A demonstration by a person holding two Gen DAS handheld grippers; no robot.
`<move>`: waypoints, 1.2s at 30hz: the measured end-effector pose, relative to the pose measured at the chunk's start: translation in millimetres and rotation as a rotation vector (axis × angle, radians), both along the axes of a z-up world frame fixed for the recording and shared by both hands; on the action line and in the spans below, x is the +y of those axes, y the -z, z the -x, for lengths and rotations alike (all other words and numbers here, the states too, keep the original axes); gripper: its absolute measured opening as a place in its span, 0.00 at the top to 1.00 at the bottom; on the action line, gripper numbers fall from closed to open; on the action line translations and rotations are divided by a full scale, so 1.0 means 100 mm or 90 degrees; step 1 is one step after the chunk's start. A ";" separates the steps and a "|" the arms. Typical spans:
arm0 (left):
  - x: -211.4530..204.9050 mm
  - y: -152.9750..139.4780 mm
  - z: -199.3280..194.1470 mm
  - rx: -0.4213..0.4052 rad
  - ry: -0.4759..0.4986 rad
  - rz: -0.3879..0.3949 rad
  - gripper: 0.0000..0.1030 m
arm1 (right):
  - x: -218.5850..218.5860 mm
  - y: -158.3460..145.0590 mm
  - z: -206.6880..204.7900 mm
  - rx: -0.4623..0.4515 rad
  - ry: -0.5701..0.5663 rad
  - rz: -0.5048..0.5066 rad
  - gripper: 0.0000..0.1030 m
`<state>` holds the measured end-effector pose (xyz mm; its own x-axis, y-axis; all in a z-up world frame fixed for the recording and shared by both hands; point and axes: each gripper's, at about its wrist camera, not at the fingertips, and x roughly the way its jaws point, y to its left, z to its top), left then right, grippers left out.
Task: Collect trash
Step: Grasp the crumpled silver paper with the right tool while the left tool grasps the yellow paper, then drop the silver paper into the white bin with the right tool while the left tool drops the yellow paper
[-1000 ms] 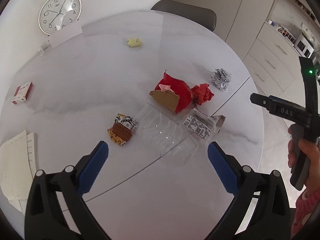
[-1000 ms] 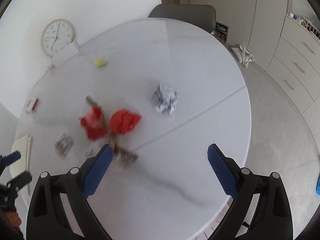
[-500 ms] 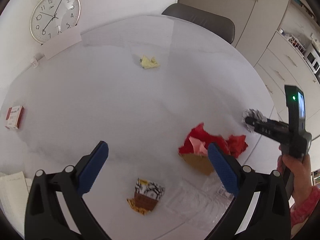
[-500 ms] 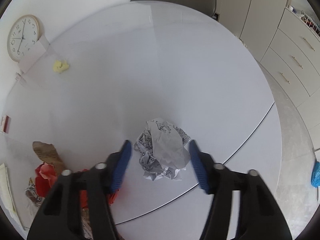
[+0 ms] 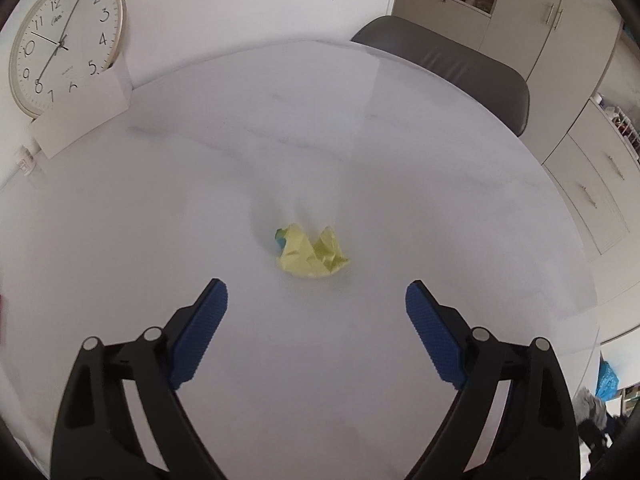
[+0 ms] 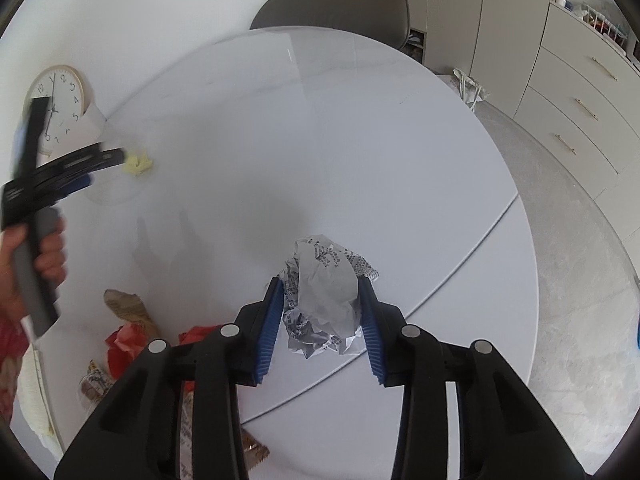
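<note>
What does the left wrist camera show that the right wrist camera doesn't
Only the left wrist view shows the left hand-held gripper open, with nothing between its pads. Only the right wrist view shows the right hand-held gripper shut on the crumpled newspaper ball, plus the red wrapper nearby. Both show the yellow paper wad, wall clock, grey chair and white table.

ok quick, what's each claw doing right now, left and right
left claw: open, empty, just short of the yellow paper wad.
right claw: closed on the crumpled printed paper ball.
</note>
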<state>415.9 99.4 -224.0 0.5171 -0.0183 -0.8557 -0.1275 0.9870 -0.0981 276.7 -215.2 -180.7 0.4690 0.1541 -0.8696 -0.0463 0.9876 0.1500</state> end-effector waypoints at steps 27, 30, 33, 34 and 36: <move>-0.21 -0.21 0.10 -0.028 0.048 -0.034 0.52 | -0.21 -0.33 0.32 -0.024 0.019 -0.037 0.62; -0.37 -0.60 0.52 -0.040 0.064 -0.034 0.51 | -0.27 -0.45 0.49 -0.032 0.006 -0.046 0.62; -0.60 -0.96 1.04 -0.052 0.083 -0.018 0.51 | -0.37 -0.62 0.75 -0.044 -0.015 -0.042 0.62; -0.68 -1.07 1.22 -0.056 0.087 -0.019 0.51 | -0.41 -0.67 0.84 -0.048 -0.024 -0.039 0.62; -0.89 -1.26 1.63 -0.060 0.097 -0.018 0.51 | -0.52 -0.78 1.09 -0.057 -0.042 -0.031 0.62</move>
